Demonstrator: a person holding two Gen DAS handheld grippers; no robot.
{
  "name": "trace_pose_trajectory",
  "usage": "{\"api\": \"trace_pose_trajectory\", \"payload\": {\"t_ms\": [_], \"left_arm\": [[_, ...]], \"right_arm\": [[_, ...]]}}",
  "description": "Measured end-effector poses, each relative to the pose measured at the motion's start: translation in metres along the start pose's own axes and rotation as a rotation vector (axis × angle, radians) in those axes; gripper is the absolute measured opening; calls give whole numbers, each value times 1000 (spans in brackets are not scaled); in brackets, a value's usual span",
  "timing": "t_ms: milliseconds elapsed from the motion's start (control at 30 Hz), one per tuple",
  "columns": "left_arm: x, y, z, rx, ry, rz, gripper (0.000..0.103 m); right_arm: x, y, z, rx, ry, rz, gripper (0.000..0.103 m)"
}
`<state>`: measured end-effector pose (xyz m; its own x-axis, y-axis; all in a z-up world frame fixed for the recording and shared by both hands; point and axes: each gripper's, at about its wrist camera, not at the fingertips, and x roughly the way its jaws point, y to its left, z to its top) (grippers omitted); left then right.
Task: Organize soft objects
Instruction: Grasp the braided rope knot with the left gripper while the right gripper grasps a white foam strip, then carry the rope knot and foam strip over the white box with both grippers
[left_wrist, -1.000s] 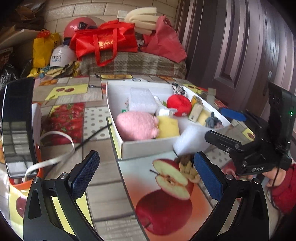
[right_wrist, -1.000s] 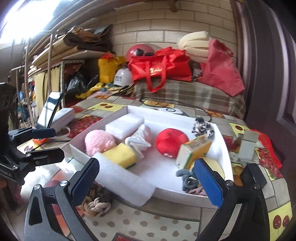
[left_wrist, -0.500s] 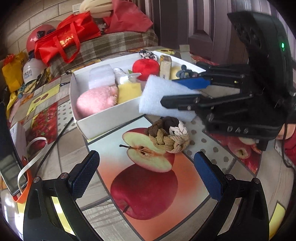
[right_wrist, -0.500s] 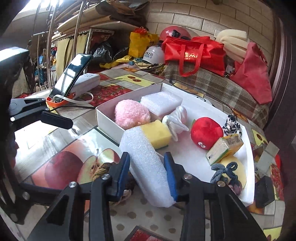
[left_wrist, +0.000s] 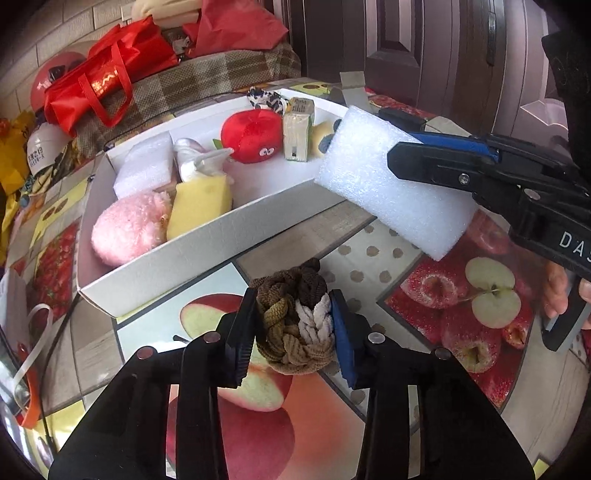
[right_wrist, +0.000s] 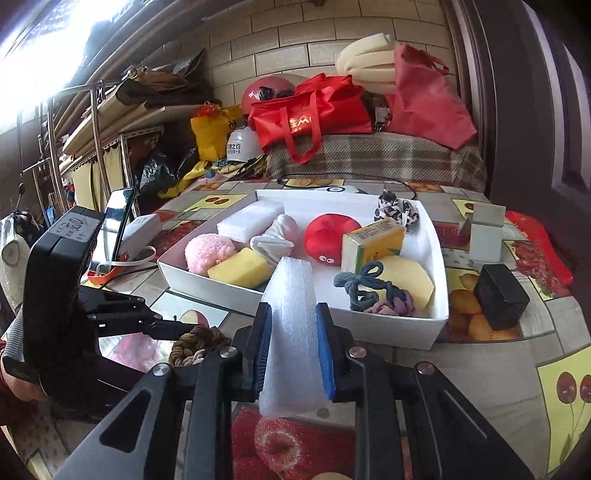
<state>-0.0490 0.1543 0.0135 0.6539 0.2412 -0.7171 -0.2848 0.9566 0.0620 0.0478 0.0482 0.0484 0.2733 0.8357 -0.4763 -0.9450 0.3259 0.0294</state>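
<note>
Left wrist view: the left tongs (left_wrist: 295, 332) are clamped on a braided rope knot (left_wrist: 295, 325), gripped at its sides just in front of the white box (left_wrist: 207, 254), presumably for transfer into it. Right wrist view: the right tongs (right_wrist: 293, 350) are closed on a white foam block (right_wrist: 291, 325), held upright before the box's near wall (right_wrist: 388, 326), its top edge overlapping the rim.

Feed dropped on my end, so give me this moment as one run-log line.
left gripper: shut on braided rope knot | right gripper: shut on white foam block | white box: neither item inside yet
</note>
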Motion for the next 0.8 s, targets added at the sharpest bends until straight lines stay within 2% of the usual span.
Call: {"api": "trace_pose_trajectory", "payload": {"t_ms": [233, 400, 467, 633, 800], "left_arm": [[-36, 12, -9, -116, -167, 51, 37], [-65, 5, -17, -125, -322, 181, 37], [-73, 6, -21, -143, -367, 204, 37], [-81, 9, -25, -179, -403, 251, 37], [-82, 9, -25, -216, -400, 258, 37]], "right_arm": [[-24, 5, -9, 13, -48, -23, 21], [-43, 13, -14, 1, -120, -105, 21], [-52, 16, -16, 15, -154, -136, 21], [-76, 21, -18, 29, -252, -199, 21], [-83, 28, -17, 44, -297, -217, 21]]}}
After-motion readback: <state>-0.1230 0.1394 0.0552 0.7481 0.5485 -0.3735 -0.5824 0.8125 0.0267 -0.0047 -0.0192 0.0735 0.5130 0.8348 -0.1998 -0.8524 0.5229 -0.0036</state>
